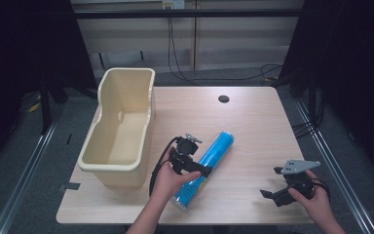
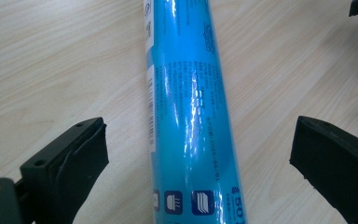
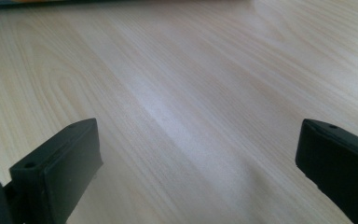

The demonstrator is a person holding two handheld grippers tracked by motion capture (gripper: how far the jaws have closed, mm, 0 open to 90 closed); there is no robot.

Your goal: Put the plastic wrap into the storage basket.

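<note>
Blue roll [image 1: 208,163] lies diagonally mid-worktop [image 1: 253,122], just right of the cream bin [image 1: 119,129]. Left tool [image 1: 195,168] over the roll's near half, jaws spread wide to either side of it; contact apparently none. Right tool [image 1: 276,187] near the front right edge, jaws wide apart over bare wood.

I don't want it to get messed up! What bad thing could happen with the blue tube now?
1. The blue tube is round and glossy and lies flat on the table; if the left gripper, open astride it, closes off-centre, it may slip or roll away.
2. Squeezing hard might dent its shiny wrap.
3. The right gripper is open and far off, so it likely can't catch a rolling tube.
</note>
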